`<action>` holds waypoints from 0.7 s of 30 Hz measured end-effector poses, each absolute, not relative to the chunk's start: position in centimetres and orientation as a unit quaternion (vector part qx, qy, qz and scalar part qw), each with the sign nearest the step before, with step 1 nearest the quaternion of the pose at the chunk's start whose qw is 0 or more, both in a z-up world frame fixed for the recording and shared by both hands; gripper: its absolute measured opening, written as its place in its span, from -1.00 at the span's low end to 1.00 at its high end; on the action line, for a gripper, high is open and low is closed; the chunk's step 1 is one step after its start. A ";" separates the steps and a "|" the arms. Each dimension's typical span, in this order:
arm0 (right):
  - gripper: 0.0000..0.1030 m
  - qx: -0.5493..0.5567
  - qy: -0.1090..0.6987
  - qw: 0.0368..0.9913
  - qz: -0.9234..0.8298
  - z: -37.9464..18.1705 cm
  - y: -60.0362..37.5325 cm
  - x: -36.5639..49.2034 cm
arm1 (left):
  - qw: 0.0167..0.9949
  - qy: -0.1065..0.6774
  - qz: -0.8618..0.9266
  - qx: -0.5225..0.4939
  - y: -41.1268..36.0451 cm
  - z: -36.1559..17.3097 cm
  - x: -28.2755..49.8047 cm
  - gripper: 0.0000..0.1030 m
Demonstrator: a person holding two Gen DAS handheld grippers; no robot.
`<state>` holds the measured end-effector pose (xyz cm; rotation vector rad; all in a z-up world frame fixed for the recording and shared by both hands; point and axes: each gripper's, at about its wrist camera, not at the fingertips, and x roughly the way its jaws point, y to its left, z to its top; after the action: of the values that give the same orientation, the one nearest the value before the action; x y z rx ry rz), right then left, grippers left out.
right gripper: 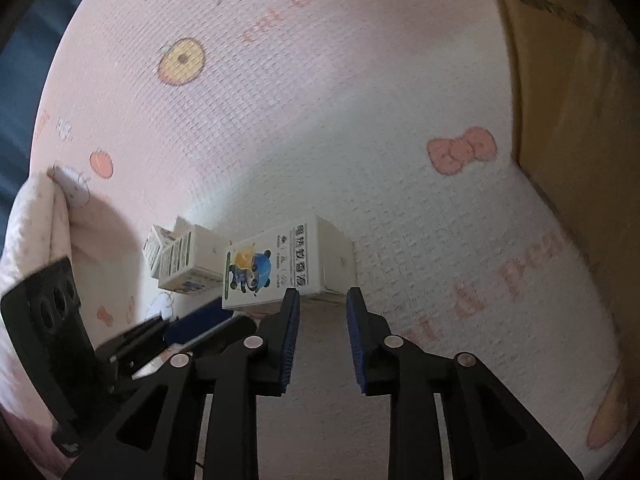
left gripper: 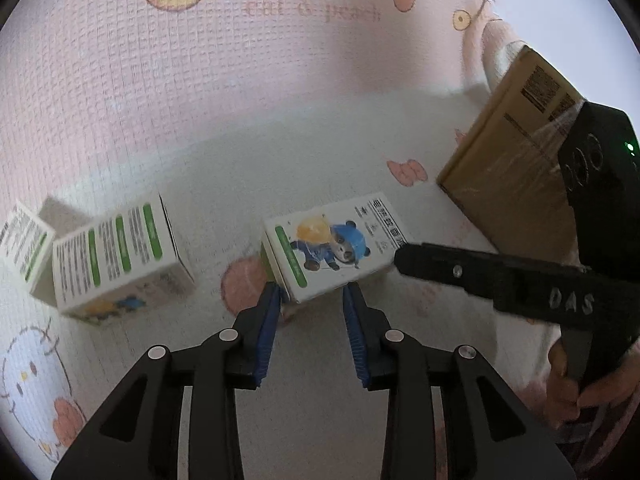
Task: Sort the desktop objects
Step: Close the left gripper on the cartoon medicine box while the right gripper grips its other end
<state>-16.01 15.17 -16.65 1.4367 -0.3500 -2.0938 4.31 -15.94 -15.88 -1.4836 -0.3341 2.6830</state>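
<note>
While jaws gape, panda box just beyond left gripper.

Both wrist cameras looked steeply down at the cartoon-print cloth from close range. Each saw the panda-print box near centre, the cardboard box toward two o'clock.

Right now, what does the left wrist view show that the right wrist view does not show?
Only the left wrist view shows a hand holding the right gripper, the barcode labels on the cardboard box, and a cat face printed on the cloth.

Only the right wrist view shows the folded cloth edge with a dark blue surface beyond it.

Both show the panda box, the two other small boxes beside it, and the left gripper open.
</note>
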 end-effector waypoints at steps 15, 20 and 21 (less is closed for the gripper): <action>-0.25 0.503 -0.087 0.315 -0.800 -16.4 13.2 -18.4 | 0.017 -0.099 0.882 -0.461 -16.8 -15.1 2.4 -0.30; -0.25 0.495 -0.063 0.333 -0.800 -16.1 11.9 -19.7 | 0.003 -0.110 0.887 -0.448 -18.1 -14.4 1.4 -0.30; -0.25 0.496 -0.054 0.335 -0.799 -16.1 11.5 -19.9 | 0.001 -0.116 0.887 -0.448 -18.5 -14.4 1.1 -0.30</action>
<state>-19.93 11.55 -16.13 1.2941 -0.1397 -2.0857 1.09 -18.54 -14.42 -1.4059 -0.3655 2.7839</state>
